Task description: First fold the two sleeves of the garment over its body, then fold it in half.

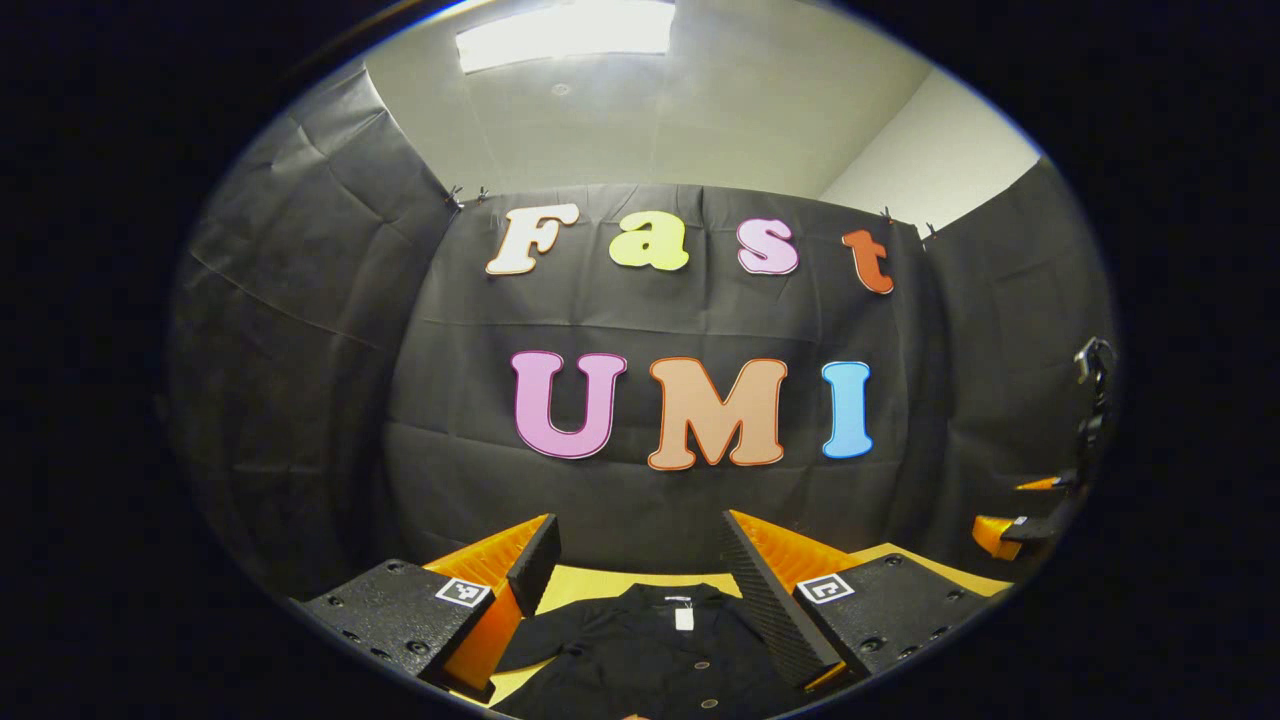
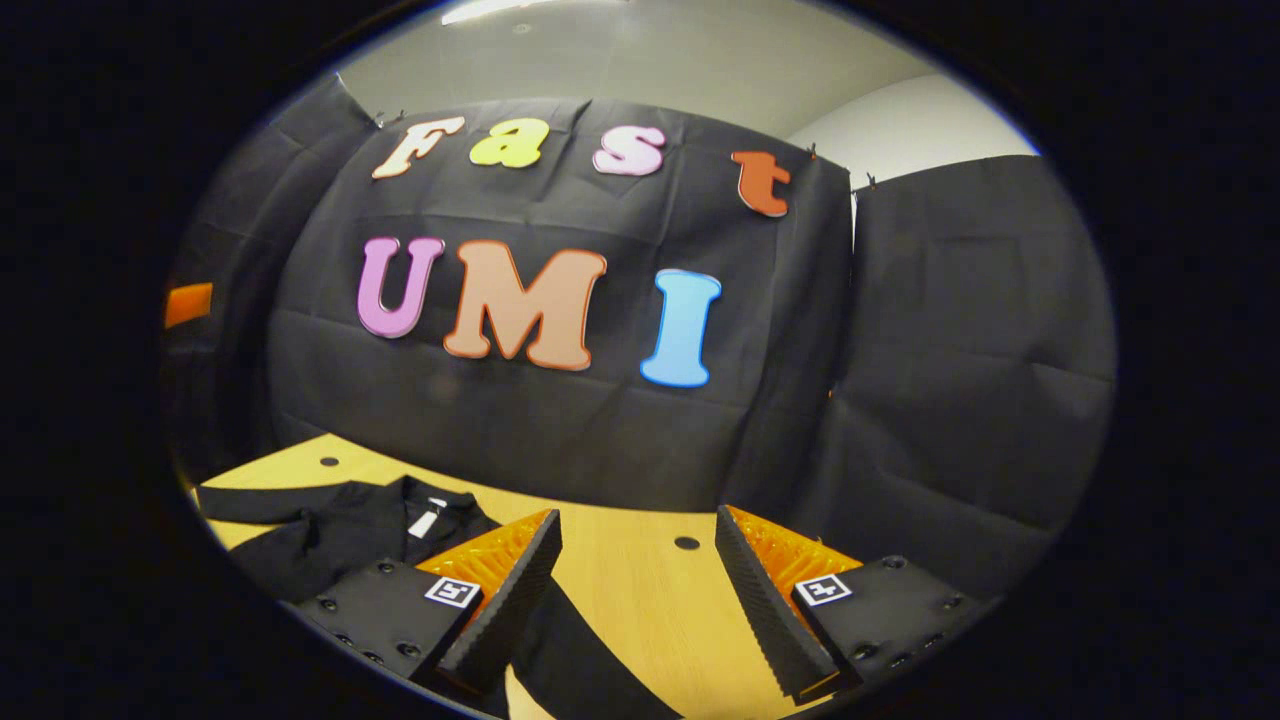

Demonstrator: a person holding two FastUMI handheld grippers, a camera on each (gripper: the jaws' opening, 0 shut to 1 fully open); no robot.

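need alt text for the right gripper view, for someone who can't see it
A dark garment with a white neck tag lies spread on a yellow wooden table, one sleeve running toward the near edge. The right tool is open above the bare tabletop beside the garment, holding nothing. Black cloth forms the wall behind the table.

table (image 2: pixel 640 590) bare right of garment (image 2: pixel 350 530); booth wall (image 2: pixel 560 430) bounds far edge

Bright ceiling panel (image 1: pixel 565 30) glares overhead; edges bend and darken, focus sharp
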